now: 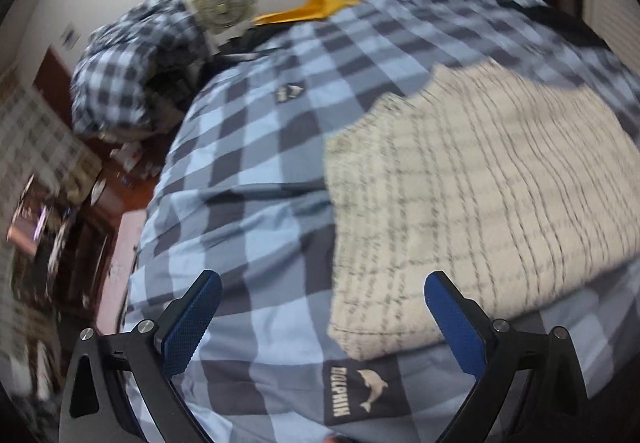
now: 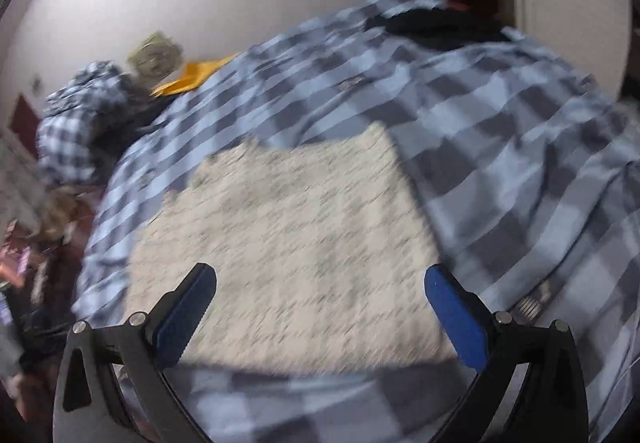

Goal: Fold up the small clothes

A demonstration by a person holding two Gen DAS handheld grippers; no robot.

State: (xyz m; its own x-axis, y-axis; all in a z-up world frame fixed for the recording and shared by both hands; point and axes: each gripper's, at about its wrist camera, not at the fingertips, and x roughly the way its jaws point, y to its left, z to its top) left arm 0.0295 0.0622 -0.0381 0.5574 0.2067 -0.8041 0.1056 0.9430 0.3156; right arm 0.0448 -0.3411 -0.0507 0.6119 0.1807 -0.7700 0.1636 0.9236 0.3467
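My left view alone shows the dolphin label point(image 1: 356, 391) at the bed's near edge. Cream checked garment point(image 1: 472, 203) point(image 2: 296, 247) lies flat on the checked bed cover point(image 1: 256, 147) point(image 2: 520, 163); long axis undeterminable through blur. Left claw point(image 1: 322, 317) and right claw point(image 2: 320, 317) hover, fingers apart, empty.

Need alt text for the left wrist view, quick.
A cream checked garment lies folded flat on a blue plaid bedspread, ahead and right of the open, empty left hand-held gripper. A rumpled plaid pile sits far left.

Cream checked garment point(image 1: 480, 183), blue-checked bedcover point(image 1: 248, 171)
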